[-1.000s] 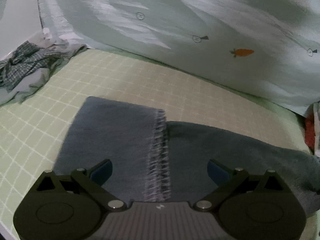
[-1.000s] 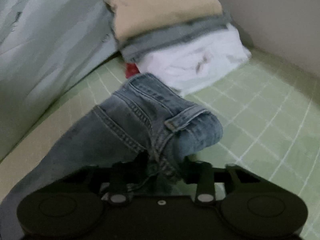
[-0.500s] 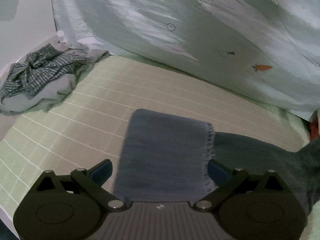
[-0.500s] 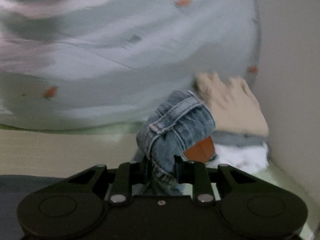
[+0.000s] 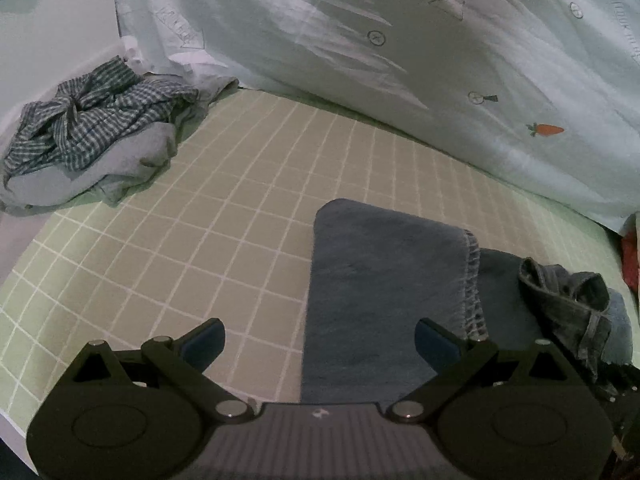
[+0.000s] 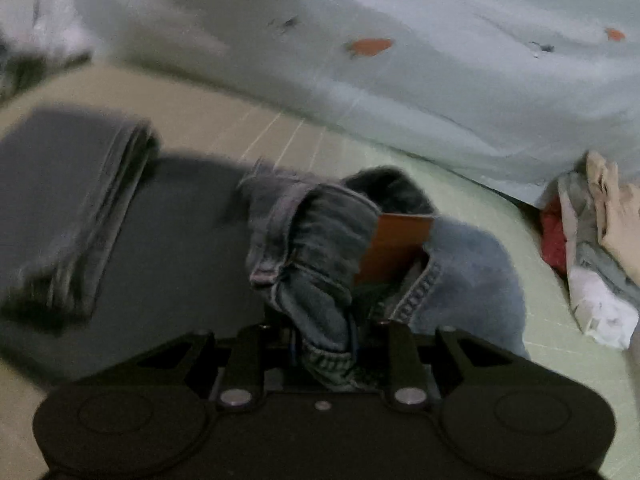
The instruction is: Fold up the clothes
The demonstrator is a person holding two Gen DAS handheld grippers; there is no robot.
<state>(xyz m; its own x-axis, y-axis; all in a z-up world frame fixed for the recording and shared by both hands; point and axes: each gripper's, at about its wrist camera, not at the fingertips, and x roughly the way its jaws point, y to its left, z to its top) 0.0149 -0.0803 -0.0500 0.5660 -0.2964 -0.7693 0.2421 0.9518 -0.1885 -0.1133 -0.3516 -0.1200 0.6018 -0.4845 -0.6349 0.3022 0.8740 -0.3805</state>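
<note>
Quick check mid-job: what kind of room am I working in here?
Most likely a bedroom, working on a bed: a green checked sheet, a pale quilt with carrot prints bunched behind it, and a heap of unfolded clothes near the wall.

Left tool [image 5: 320, 340] — matte black linkages, silver rivets, blue pads; right tool [image 6: 324, 344] — all black.

Pale green bedsheet with white grid lines [image 5: 224, 216], spread flat. Pale mint quilt printed with small orange carrots [image 5: 440, 80], heaped along the sheet's far edge. Plain white wall [image 5: 60, 32], behind left.
</note>
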